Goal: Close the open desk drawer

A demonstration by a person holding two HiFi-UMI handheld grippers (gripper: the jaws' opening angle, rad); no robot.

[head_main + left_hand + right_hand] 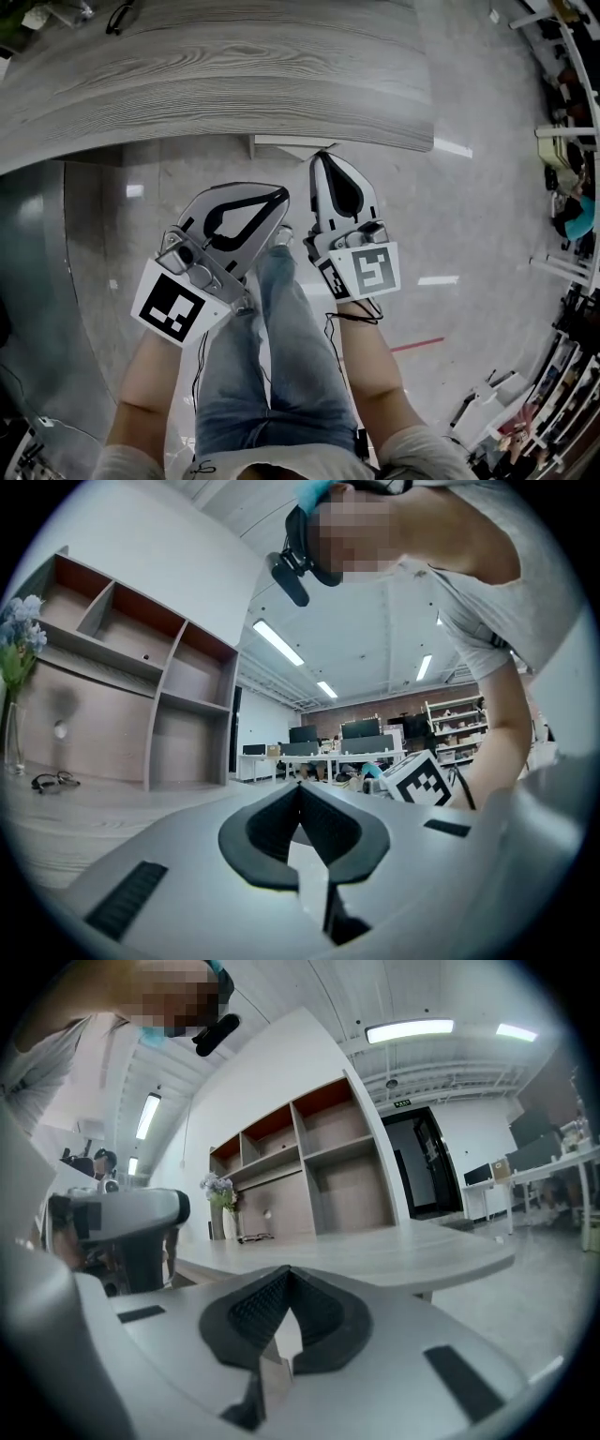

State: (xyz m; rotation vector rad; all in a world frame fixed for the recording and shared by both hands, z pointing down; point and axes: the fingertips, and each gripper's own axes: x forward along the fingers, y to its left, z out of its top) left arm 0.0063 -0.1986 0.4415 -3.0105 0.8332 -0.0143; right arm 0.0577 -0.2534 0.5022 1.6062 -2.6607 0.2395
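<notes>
Blue denim legs (281,375) fill the bottom of the head view, and both tools are held out just above them. The left gripper (279,199) has its jaws pressed together at the tips with nothing between them. So does the right gripper (322,157), which reaches nearest the grey wood-grain surface (234,75).

No view shows an open drawer plainly. A pale flat panel (286,142) jutting from under the near edge, just ahead of the right gripper, is probably its front. A drawer like this should be rigid and slide on runners under a steady push. Closed tips pressed flat against the middle of the front should do, with no grasp needed.

Only the gripper views show the open-fronted wooden shelf unit (328,1166) and pale blue flowers (218,1187) at the back of the surface. Only the head view shows that panel.
</notes>
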